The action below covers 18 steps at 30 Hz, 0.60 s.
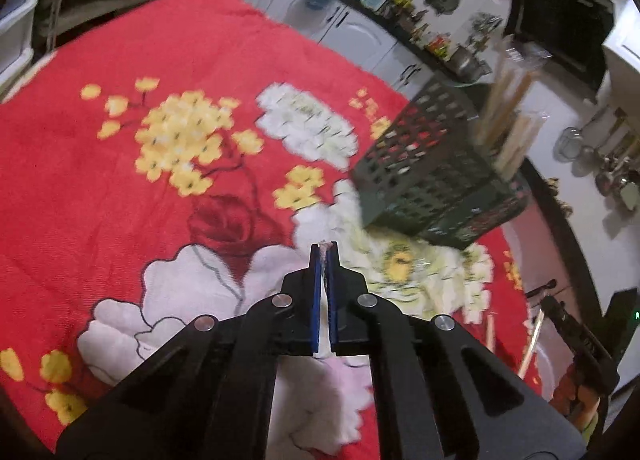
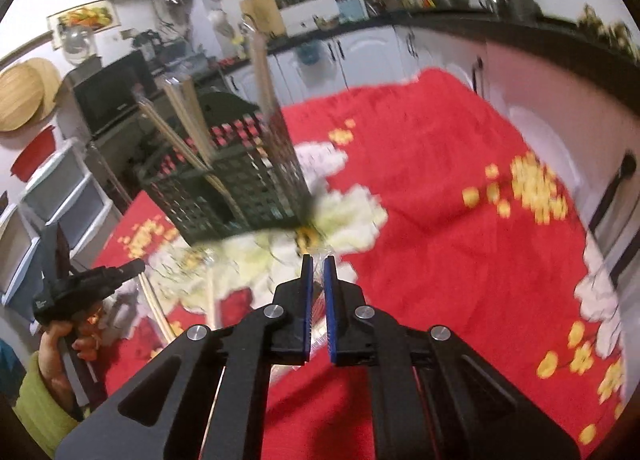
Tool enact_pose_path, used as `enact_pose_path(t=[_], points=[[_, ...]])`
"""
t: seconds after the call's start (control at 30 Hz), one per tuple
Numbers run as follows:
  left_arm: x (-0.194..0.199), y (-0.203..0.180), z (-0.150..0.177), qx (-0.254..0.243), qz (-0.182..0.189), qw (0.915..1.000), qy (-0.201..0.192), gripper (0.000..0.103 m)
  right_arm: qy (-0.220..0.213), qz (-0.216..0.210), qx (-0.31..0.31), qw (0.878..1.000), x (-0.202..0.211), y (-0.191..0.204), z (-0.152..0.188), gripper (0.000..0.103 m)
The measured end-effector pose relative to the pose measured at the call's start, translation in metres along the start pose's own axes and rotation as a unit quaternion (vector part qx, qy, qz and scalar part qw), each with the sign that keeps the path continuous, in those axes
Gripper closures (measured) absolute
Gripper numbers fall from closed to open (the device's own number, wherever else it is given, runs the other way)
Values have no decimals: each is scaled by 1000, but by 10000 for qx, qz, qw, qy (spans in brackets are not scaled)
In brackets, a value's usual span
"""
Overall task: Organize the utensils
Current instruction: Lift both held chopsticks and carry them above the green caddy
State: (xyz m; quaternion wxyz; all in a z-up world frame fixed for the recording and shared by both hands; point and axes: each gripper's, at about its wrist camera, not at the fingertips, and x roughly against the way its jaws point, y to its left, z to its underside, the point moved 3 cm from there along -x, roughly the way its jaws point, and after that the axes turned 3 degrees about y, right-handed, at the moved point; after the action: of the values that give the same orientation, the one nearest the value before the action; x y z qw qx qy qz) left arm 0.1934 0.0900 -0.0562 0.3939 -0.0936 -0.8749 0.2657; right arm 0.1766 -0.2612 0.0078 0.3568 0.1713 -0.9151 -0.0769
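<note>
Chopsticks [image 2: 188,116] stand upright in clear sleeves inside a dark green perforated basket [image 2: 240,188]. Basket sits on a red flowered cloth [image 2: 440,188] covering the table, toward the cloth's edge nearest the shelving. More wrapped chopsticks [image 2: 210,300] lie loose on the cloth, just in front of the basket. Left gripper [image 1: 326,246]: blue pads pressed together on a scrap of clear wrapper [image 1: 325,250]. Right gripper [image 2: 318,260]: jaws nearly together, pinching crinkled clear wrapper [image 2: 318,300]. A hand [image 2: 60,348] in a green sleeve holds the left tool.
</note>
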Motion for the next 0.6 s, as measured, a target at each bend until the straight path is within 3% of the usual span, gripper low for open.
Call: enact_pose_path(t=[0.3, 0.6], points=[[48, -62, -15, -681, 506, 9951, -509, 102, -542, -184, 498, 9971, 28, 33, -29, 98], [74, -137, -26, -1513, 1024, 9798, -812, 102, -1045, -246, 829, 9908, 54, 57, -53, 99]])
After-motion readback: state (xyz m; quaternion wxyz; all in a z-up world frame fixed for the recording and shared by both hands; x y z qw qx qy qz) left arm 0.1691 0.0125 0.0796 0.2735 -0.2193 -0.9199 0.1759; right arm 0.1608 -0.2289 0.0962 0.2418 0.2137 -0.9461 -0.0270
